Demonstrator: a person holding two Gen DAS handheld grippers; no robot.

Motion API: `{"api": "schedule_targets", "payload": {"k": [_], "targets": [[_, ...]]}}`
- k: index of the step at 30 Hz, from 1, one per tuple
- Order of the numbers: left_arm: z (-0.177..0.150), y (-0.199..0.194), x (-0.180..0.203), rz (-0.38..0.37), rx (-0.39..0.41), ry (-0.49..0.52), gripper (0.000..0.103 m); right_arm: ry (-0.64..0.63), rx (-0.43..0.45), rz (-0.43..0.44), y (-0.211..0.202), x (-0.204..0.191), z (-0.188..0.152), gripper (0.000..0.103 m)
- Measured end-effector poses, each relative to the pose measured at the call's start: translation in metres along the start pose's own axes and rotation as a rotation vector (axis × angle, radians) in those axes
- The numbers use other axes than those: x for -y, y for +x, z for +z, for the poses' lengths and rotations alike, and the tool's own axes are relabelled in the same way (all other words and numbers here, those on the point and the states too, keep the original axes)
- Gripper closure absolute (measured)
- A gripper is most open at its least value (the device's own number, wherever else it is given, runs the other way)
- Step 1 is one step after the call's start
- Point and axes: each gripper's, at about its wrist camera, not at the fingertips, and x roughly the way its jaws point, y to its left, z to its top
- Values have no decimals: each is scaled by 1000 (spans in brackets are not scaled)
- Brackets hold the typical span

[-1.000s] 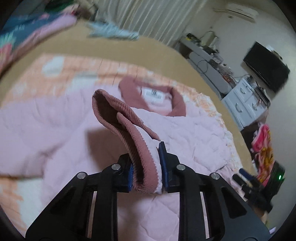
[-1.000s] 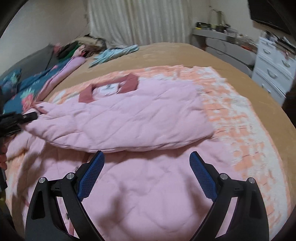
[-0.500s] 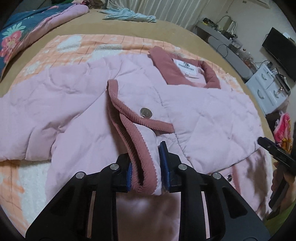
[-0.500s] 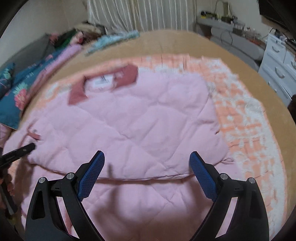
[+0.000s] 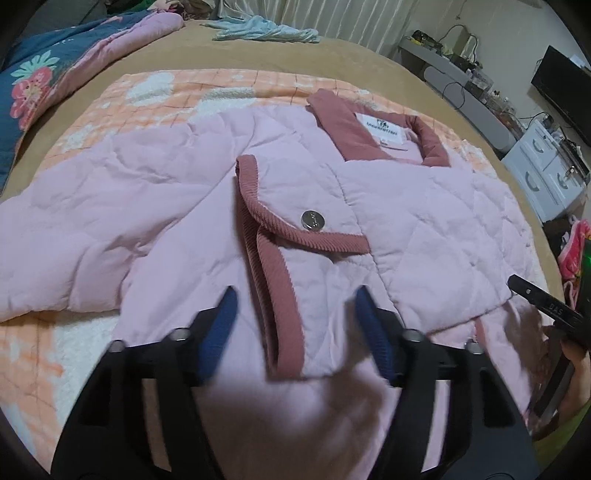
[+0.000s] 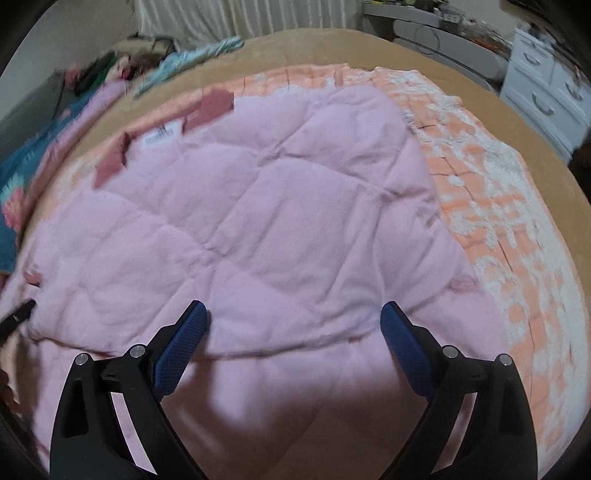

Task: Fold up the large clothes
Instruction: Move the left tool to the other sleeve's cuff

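Observation:
A large pink quilted jacket with dusty-red ribbed trim lies on an orange checked blanket on the bed. Its sleeve is folded across the body, and the red-edged cuff with a silver snap button lies flat on the jacket. My left gripper is open just above the cuff end, which lies between its blue pads. The jacket also fills the right wrist view. My right gripper is open and empty over the folded body's lower edge.
A blue floral quilt and a light blue garment lie at the far side of the tan bed. White drawers and a shelf stand to the right. The right gripper's finger shows at the right edge of the left wrist view.
My left gripper carried the sleeve cuff across the jacket, lowered it onto the body and opened, letting it go. My right gripper stayed open and moved closer over the jacket.

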Motion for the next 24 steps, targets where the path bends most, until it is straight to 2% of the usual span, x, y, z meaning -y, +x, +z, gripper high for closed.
{"api": "schedule_targets", "payload": {"k": [3,4,6,10,16,20,24], "targets": [[-3,-15,0,1,7,-3,24,22,39,54,-22,-7,-6,7],[-4,-20,-1,1,11,-8,15,9,54,62,-31,-13,-10,6],[-6,-32,-4,-10,17,-22,9,-19,71,68,-45,-24,-16,5],[-13,-55,-10,12,43,-33,9,-60,122,79,-73,-45,-27,4],[-23,-81,-34,35,67,-106,9,-97,169,94,-101,-73,-38,4],[-29,-97,-51,46,85,-131,9,-112,175,107,-112,-92,-45,4],[-36,-110,-70,61,101,-162,9,-107,174,165,-119,-110,-50,4]]}}
